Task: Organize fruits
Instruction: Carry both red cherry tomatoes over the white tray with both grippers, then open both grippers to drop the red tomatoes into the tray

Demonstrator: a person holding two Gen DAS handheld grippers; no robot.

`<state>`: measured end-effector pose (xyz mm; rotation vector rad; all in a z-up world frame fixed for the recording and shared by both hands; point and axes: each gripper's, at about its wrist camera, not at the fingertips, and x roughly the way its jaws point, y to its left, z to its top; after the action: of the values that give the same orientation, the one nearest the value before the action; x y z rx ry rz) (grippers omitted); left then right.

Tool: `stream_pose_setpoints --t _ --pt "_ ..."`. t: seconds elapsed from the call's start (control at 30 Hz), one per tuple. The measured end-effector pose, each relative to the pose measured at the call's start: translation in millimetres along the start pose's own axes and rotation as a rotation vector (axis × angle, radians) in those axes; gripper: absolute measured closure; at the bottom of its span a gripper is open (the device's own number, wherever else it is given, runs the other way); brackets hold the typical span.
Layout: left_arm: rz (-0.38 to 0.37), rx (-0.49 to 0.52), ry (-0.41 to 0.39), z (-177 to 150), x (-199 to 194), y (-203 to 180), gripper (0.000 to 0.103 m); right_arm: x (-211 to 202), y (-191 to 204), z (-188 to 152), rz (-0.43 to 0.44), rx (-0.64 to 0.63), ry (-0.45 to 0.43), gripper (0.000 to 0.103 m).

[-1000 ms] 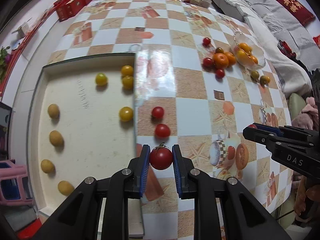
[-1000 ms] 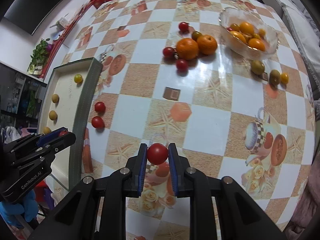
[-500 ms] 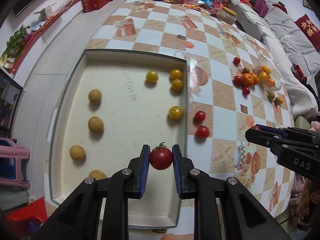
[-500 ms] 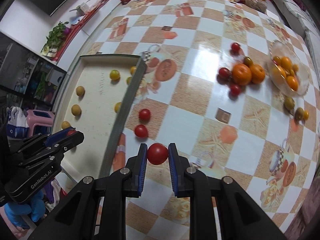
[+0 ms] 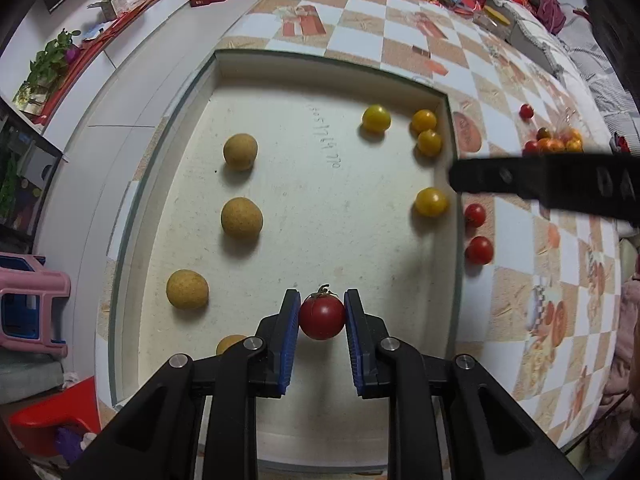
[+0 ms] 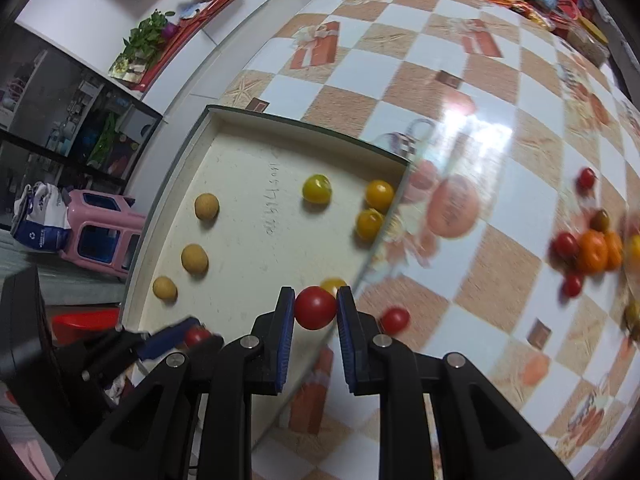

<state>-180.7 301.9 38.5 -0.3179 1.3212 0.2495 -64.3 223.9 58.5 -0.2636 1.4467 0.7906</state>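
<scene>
In the tray point(image 5: 132, 216), brown fruits point(image 5: 241, 217) line the left side and yellow tomatoes point(image 5: 430, 201) the right. The left gripper point(image 5: 322, 312) pinches a red tomato point(image 5: 322, 317) above the tray; the right gripper point(image 6: 316, 306) clamps another tomato point(image 6: 315, 307) at its edge. Loose tomatoes point(image 5: 479, 250) and oranges point(image 6: 592, 251) remain outside on the table point(image 6: 500, 92). Handwriting on the tray floor is illegible; the right gripper reads "DA".

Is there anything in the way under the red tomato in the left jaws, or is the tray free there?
Nothing visible blocks it. The left gripper holds the red tomato over a bare patch of the tray. The brown fruits sit off to the left and the yellow tomatoes to the right.
</scene>
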Motion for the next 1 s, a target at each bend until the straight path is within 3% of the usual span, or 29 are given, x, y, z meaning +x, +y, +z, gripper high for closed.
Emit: stream_pose_setpoints --t 0.27,0.5,0.53,0.57,0.6,0.63,0.67,0.8,1.0 --pt "0.027 0.002 0.024 -6 16 1 0.079 44 19 31 -0.031 -0.057 0.049 0.08" --pt "0.063 0.044 0.014 -10 18 -7 0.079 62 32 35 -0.099 -0.129 0.072 0.079" --pt "0.068 0.054 0.013 -11 19 -9 0.076 62 33 36 -0.101 -0.137 0.075 0.075" --pt "0.061 0.061 0.013 -11 19 -10 0.067 62 35 36 -0.086 -0.142 0.08 0.065" --pt "0.057 0.067 0.013 -12 18 -12 0.056 62 36 37 -0.08 -0.141 0.082 0.055" --pt "0.067 0.071 0.012 -13 18 -13 0.03 62 37 39 -0.083 -0.139 0.083 0.033" --pt "0.07 0.072 -0.006 -14 15 -14 0.023 61 36 40 -0.08 -0.13 0.079 0.024" --pt "0.058 0.1 -0.008 -16 11 -19 0.023 52 22 46 -0.001 -0.062 0.063 0.022" --pt "0.078 0.118 -0.004 -13 1 -23 0.023 13 4 41 0.069 0.008 -0.024 0.001"
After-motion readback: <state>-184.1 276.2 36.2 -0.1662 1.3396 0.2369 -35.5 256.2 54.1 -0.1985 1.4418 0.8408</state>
